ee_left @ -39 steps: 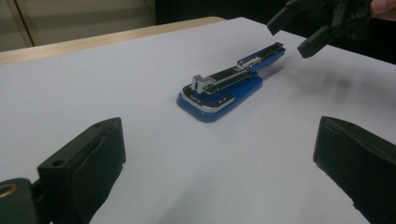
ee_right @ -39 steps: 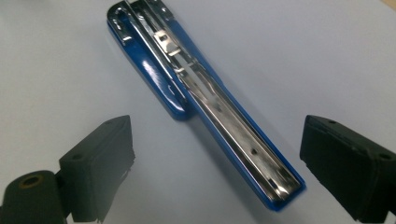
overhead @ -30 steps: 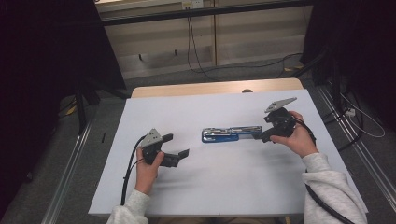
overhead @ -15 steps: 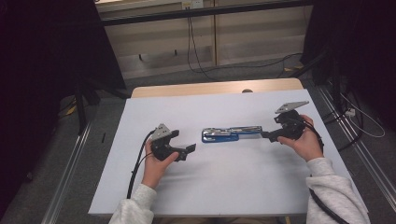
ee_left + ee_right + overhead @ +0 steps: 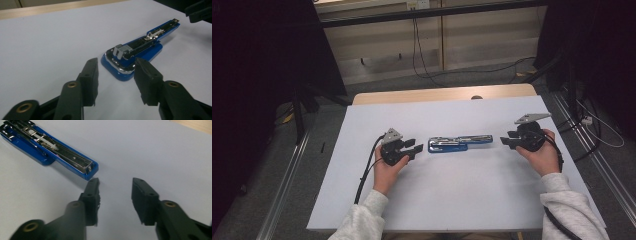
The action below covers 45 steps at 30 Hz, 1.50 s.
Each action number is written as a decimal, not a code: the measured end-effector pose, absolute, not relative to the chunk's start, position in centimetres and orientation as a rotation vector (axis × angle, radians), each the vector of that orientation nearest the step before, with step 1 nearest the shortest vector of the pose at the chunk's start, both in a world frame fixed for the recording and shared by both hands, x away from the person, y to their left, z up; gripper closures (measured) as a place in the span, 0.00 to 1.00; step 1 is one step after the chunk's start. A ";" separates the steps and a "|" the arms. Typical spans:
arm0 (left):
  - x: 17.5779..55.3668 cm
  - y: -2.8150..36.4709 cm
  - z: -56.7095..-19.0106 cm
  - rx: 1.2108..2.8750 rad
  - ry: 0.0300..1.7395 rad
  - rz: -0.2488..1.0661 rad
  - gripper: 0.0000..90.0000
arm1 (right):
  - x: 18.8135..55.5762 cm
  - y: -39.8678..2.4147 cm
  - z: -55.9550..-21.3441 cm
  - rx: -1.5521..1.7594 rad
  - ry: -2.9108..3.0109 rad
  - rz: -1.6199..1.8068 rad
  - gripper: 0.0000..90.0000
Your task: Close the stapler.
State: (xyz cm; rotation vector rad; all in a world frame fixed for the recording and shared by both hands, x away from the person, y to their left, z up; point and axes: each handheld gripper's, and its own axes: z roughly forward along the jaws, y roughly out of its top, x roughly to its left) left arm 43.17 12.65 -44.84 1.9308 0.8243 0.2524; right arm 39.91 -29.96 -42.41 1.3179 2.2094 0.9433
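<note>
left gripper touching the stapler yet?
Apart. The left gripper view shows bare table between the left gripper and the blue stapler; its jaws, just closed partway, hold nothing.

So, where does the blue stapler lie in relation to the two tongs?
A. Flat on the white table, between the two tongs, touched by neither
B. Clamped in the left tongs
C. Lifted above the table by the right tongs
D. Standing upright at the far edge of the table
A: the blue stapler lies flat on the white table, with the left tongs near one end and the right tongs off the other, a gap at each.
</note>
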 end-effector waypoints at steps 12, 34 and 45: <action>44.2 10.8 -45.8 2.004 0.845 0.222 0.96 | 40.5 -28.5 -44.0 1.279 2.278 0.856 1.00; 44.9 9.4 -46.5 2.110 0.870 0.217 1.00 | 41.4 -26.6 -45.1 1.249 2.332 0.820 1.00; 44.9 9.5 -46.4 2.115 0.879 0.205 1.00 | 41.4 -26.5 -44.8 1.238 2.334 0.844 1.00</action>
